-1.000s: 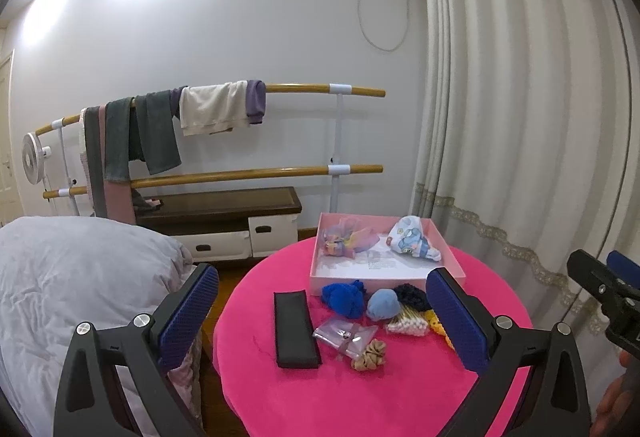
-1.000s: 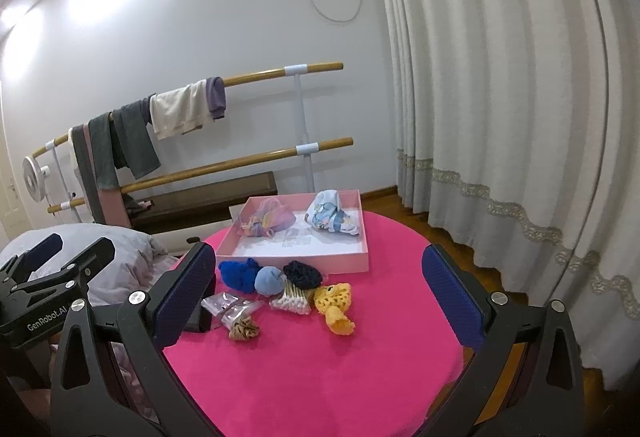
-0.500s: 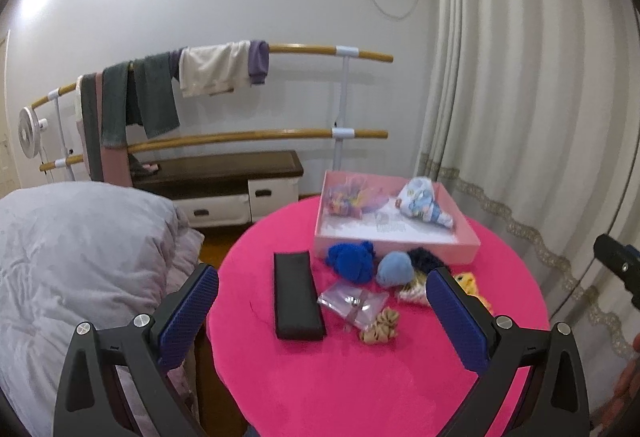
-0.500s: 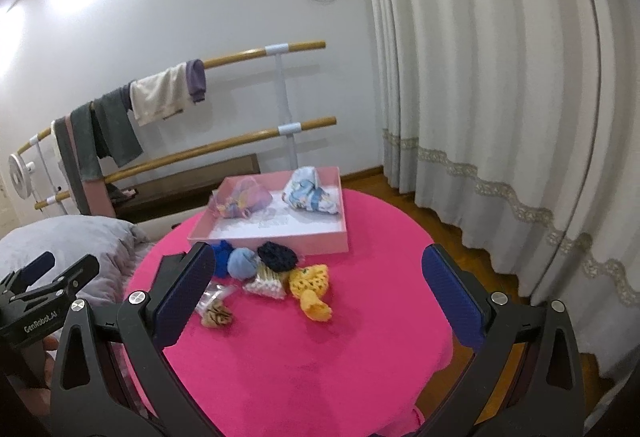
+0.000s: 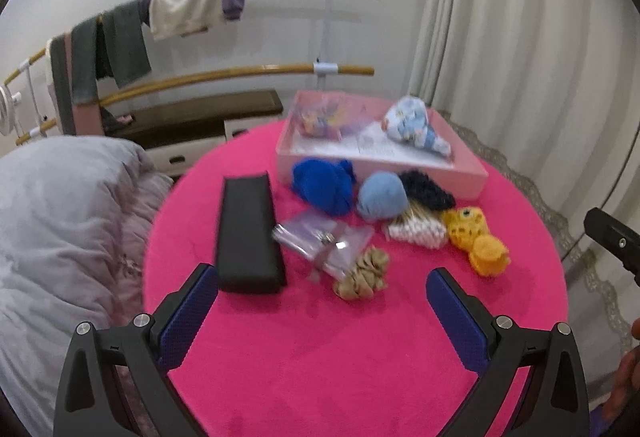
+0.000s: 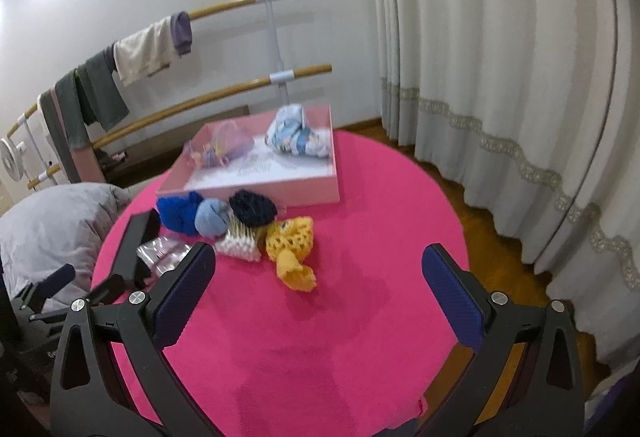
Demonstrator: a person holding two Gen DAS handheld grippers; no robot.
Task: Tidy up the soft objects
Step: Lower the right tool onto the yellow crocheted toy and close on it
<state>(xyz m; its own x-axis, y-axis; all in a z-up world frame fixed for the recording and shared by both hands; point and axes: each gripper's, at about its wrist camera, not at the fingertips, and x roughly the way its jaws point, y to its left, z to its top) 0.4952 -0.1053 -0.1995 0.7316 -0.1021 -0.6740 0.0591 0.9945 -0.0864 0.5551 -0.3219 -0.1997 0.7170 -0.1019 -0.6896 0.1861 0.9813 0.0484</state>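
Observation:
A pink box (image 5: 472,173) (image 6: 280,193) stands at the far side of the round pink table (image 5: 360,357) (image 6: 360,317). In it lie a purple pouch (image 5: 324,117) (image 6: 228,149) and a blue patterned bundle (image 5: 416,129) (image 6: 296,137). In front of it lie a dark blue cloth (image 5: 324,181) (image 6: 176,213), a light blue ball (image 5: 380,195) (image 6: 212,217), a navy knit piece (image 5: 426,189) (image 6: 252,209), a yellow knit toy (image 5: 476,237) (image 6: 292,245) and a tan scrunchie (image 5: 362,275). My left gripper (image 5: 320,313) and right gripper (image 6: 316,297) are both open and empty above the near table.
A black case (image 5: 248,233) (image 6: 132,249), a clear plastic bag (image 5: 324,241) (image 6: 164,253) and a bundle of cotton swabs (image 5: 416,229) (image 6: 240,241) lie among the soft things. A grey duvet (image 5: 60,217) is left of the table, curtains (image 6: 500,77) to the right.
Both grippers have moved forward and tilted down toward the table; the objects look larger and closer. Nothing on the table has moved.

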